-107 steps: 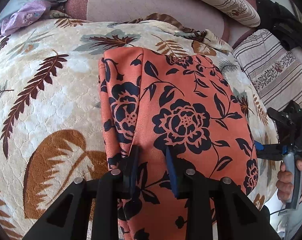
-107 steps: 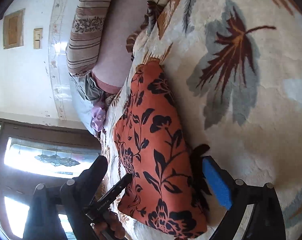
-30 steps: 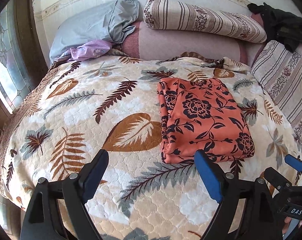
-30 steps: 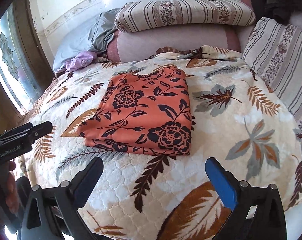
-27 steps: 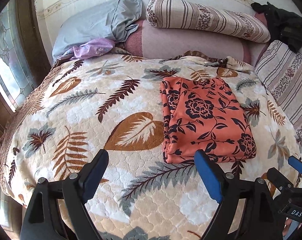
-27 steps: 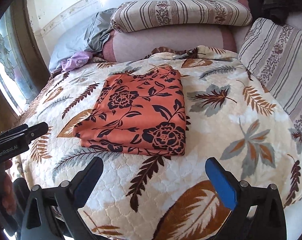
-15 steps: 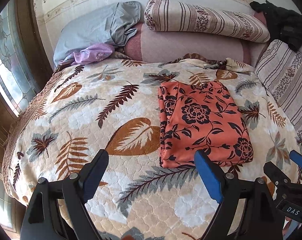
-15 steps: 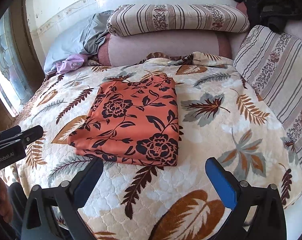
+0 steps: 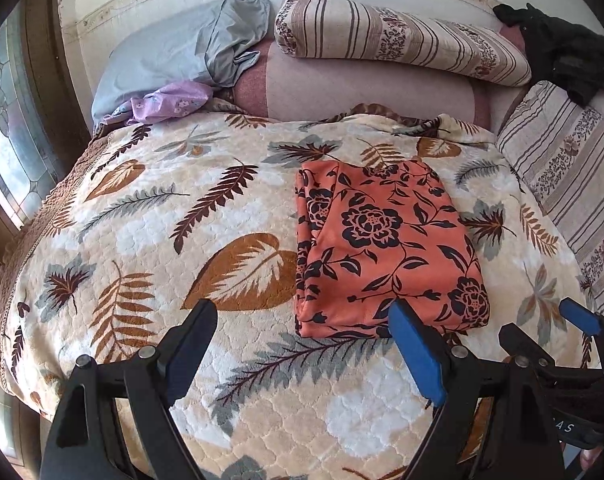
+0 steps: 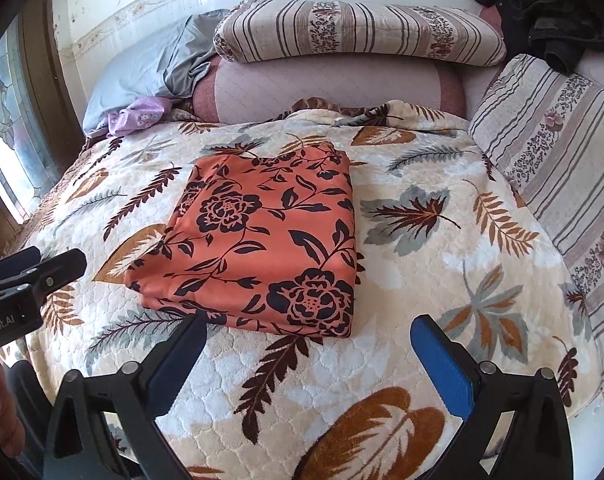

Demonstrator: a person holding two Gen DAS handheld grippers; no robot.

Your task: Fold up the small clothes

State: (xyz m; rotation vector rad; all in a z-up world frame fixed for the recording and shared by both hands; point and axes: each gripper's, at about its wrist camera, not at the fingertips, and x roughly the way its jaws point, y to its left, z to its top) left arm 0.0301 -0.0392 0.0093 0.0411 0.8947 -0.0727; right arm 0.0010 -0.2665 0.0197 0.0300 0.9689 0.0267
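Note:
An orange garment with dark flowers (image 9: 386, 248) (image 10: 262, 240) lies folded into a neat rectangle on the leaf-patterned bedspread (image 9: 182, 216) (image 10: 442, 280). My left gripper (image 9: 302, 340) hovers open above the near edge of the bed, well short of the garment, with nothing between its fingers. Wide open too, my right gripper (image 10: 306, 352) hangs over the bedspread just in front of the garment's near edge, empty. Each gripper shows at the other view's border: the right gripper (image 9: 542, 340) at the lower right, the left gripper (image 10: 34, 276) at the left.
Striped pillows (image 9: 394, 40) (image 10: 358, 28) and a pinkish bolster (image 10: 326, 84) line the headboard. A grey pillowcase (image 9: 174, 48) and a lilac cloth (image 9: 166, 100) lie at the far left; dark clothing (image 10: 550, 16) at the far right. A striped cushion (image 10: 554, 160) borders the right; a window (image 9: 2, 120) stands left.
Several seconds ago both grippers were down at the garment, the left nearly shut on it. Both now hang open, back from it. Over the last second the views barely shifted.

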